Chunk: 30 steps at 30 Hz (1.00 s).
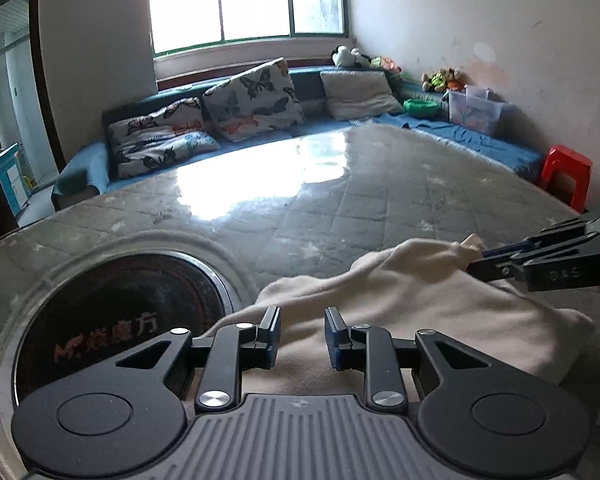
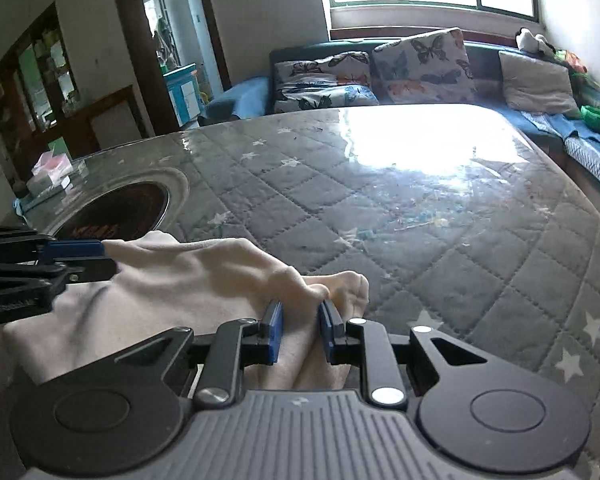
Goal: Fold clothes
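We see one cream fleece garment (image 1: 400, 312) lying soft and rumpled at the lower centre of both frames, on a counter (image 2: 440, 240) covered by a grey quilted cloth with diamond stitching and pale stars under a glossy clear sheet. The left tool (image 1: 302, 330) sits at the bottom of its frame with its two blue-padded fingers apart over the fabric; we cannot tell whether they pinch it. The right tool (image 2: 300, 320) has its fingers drawn in on a bunched fold of the garment, and in the left view it clamps the cloth's corner at the right edge. One round dark glass hotplate (image 1: 124, 320) with a metal ring is set into the counter at lower left. Behind, a blue sofa (image 1: 480, 140) carries two butterfly-print pillows (image 1: 256, 100) and one plain cushion (image 1: 360, 94); one red plastic stool (image 1: 566, 176) stands at the right
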Motion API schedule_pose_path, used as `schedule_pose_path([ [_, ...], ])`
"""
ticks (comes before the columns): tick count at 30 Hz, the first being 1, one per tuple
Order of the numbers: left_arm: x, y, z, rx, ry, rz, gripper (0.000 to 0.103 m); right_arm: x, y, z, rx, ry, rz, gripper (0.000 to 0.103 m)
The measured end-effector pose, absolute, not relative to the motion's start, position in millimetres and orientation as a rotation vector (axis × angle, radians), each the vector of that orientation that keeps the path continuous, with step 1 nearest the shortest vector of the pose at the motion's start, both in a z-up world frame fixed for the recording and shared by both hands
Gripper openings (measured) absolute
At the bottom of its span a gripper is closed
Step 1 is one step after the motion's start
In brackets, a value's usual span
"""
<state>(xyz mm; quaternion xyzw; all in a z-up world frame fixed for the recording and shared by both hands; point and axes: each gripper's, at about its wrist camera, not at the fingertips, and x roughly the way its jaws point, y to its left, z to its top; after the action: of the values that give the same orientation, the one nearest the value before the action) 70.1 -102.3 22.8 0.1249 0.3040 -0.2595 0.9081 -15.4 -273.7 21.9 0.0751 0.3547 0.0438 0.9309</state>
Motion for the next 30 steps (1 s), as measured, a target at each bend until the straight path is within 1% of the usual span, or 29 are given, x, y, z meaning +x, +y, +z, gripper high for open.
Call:
schedule_pose_path([
  [1,72,-104,20,0.261,0.633,-0.532,0.027,-17,-273,23,0.144,0.721,0.089,0.005],
  [5,78,-99,12,0.254,0.647,-0.520,0.028,-24,-263,34,0.052,0.683,0.046,0.004],
  [6,79,-98,11,0.250,0.649,-0.518,0.031,-25,-262,35,0.029,0.687,0.023,0.004],
  [8,81,-97,10,0.243,0.652,-0.516,0.032,-22,-259,29,0.002,0.712,0.004,0.004],
  [9,80,-96,12,0.238,0.650,-0.517,0.032,-21,-258,26,-0.009,0.716,0.007,0.004],
  [11,78,-95,15,0.228,0.646,-0.519,0.032,-21,-257,27,-0.023,0.720,0.006,0.009],
  [12,79,-95,18,0.225,0.639,-0.525,0.032,-22,-256,33,-0.021,0.708,0.003,0.014],
  [17,82,-101,26,0.208,0.618,-0.554,0.031,-14,-242,55,0.012,0.676,0.096,0.014],
  [24,99,-108,13,0.186,0.668,-0.550,0.030,25,-219,36,0.034,0.720,0.172,0.014],
  [25,101,-108,11,0.184,0.664,-0.547,0.032,30,-217,30,0.035,0.736,0.166,0.014],
  [30,98,-98,16,0.152,0.652,-0.544,0.031,24,-222,31,0.038,0.734,0.154,0.014],
])
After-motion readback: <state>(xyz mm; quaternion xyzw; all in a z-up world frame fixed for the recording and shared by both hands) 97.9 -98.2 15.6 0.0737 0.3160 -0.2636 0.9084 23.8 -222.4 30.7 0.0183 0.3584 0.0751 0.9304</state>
